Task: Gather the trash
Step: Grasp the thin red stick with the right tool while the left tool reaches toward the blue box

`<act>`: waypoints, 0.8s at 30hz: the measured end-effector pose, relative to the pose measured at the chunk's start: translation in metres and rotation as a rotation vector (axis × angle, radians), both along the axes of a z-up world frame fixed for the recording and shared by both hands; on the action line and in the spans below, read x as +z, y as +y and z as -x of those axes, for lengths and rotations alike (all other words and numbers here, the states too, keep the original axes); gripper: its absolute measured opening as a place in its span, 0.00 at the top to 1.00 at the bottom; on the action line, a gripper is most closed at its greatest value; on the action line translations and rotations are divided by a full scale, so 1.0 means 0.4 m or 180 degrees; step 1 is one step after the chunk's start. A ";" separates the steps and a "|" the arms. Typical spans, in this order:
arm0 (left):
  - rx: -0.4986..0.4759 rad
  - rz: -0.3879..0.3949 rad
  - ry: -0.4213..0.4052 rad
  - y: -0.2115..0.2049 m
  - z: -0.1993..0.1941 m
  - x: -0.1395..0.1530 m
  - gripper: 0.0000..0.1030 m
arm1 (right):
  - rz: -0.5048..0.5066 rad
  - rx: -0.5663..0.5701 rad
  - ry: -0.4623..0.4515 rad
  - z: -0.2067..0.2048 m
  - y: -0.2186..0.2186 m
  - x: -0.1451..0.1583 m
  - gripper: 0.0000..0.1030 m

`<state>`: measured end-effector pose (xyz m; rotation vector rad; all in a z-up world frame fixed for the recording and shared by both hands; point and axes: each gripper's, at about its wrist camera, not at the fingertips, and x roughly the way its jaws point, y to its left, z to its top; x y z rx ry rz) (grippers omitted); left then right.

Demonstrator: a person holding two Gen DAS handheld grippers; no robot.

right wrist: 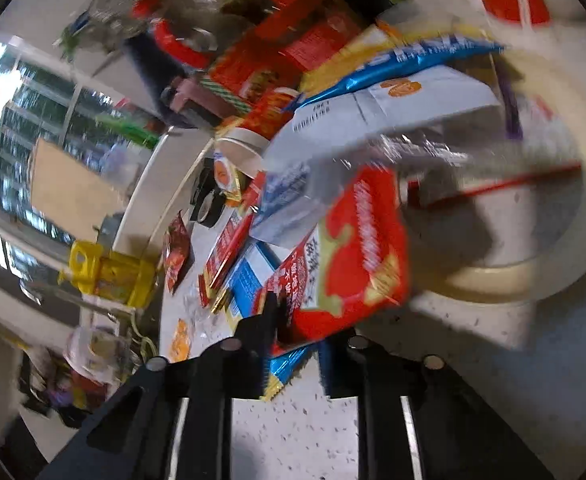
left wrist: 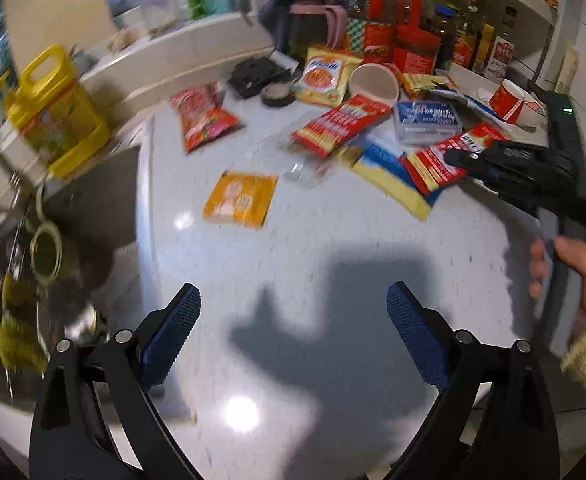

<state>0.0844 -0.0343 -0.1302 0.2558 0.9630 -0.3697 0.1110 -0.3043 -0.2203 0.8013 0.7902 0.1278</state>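
Note:
Snack wrappers lie scattered on a white speckled counter (left wrist: pixel 333 232). An orange packet (left wrist: pixel 240 199) lies alone in the middle, ahead of my left gripper (left wrist: pixel 293 304), which is open and empty above the counter. My right gripper (right wrist: pixel 299 320) is shut on a red and yellow wrapper (right wrist: pixel 353 248). It shows in the left wrist view (left wrist: pixel 459 158) at the right, gripping that wrapper (left wrist: pixel 433 164) over a blue and yellow packet (left wrist: pixel 389 176). Other red wrappers (left wrist: pixel 341 124) and a red bag (left wrist: pixel 201 118) lie further back.
A yellow oil jug (left wrist: pixel 53 112) stands at the left by a sink (left wrist: pixel 33 280). Bottles, jars and boxes (left wrist: pixel 405 32) crowd the back. A paper bowl (left wrist: pixel 373 82), a red cup (left wrist: pixel 511 100) and a clear plastic box (left wrist: pixel 427 120) sit among the wrappers.

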 end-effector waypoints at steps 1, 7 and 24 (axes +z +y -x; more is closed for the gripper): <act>-0.0046 0.0019 -0.0015 -0.016 -0.016 0.000 0.11 | 0.0040 0.0008 -0.0044 0.004 -0.001 0.011 0.88; -0.0465 0.0115 -0.0159 -0.142 -0.091 -0.006 0.11 | 0.0041 0.0011 -0.0210 0.053 -0.035 0.068 0.91; -0.3041 -0.0774 -0.0496 -0.565 -0.248 -0.076 0.11 | 0.0047 -0.0321 -0.0209 0.197 -0.190 0.136 0.91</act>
